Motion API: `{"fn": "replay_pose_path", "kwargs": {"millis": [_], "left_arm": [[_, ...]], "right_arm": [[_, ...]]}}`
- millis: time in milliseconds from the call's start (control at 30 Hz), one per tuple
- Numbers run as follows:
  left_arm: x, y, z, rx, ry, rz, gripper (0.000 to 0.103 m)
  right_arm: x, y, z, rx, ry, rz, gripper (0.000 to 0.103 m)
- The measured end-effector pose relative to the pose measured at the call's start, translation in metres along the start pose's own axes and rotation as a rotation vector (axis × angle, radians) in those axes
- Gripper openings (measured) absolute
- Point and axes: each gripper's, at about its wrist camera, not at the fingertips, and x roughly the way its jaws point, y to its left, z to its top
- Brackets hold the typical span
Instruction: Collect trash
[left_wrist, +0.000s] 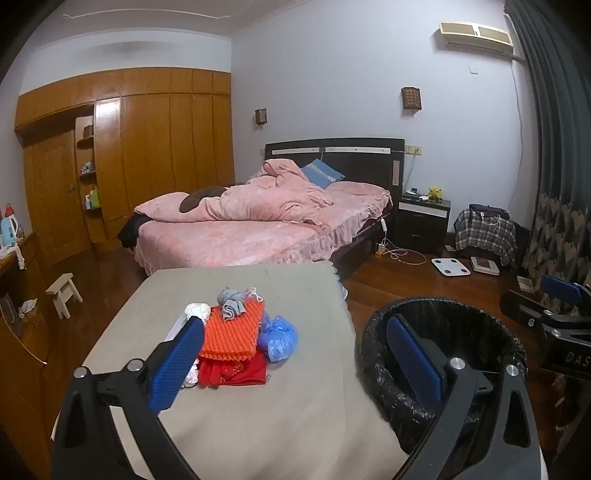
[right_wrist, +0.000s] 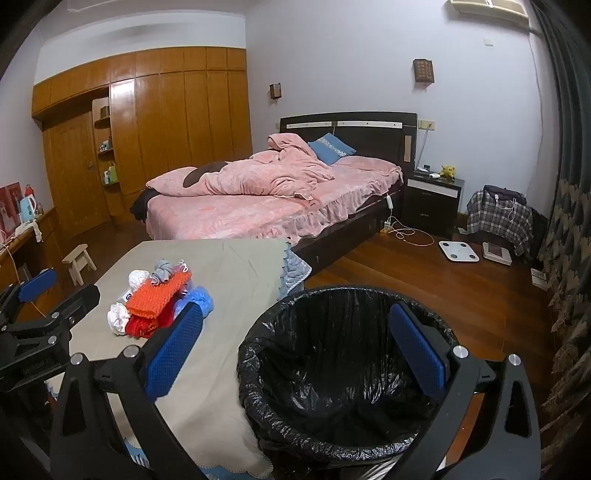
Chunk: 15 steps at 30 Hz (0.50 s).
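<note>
Near: left gripper (left_wrist: 295, 362) and right gripper (right_wrist: 295, 354), both spread wide and empty; black-lined bin (right_wrist: 343, 369) beside the table (left_wrist: 295, 406), right. Farther, on the table: trash pile (left_wrist: 240, 332), untouched. Best approach: pinch one loose piece at a time, then carry it right over the bin.

I see bare grey tablecloth (left_wrist: 295, 398) near me; the trash heap (left_wrist: 236, 332) sits farther, the black-lined round bin (right_wrist: 343, 354) right, mouth unobstructed.
</note>
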Motion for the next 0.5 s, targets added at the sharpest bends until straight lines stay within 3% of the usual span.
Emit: {"fn": "replay_pose_path", "kwargs": {"millis": [500], "left_arm": [[0.0004, -0.0011, 0.0005, 0.005, -0.008, 0.002, 0.097]], "right_arm": [[-0.0005, 0.0008, 0.0003, -0.004, -0.005, -0.001, 0.098]]}}
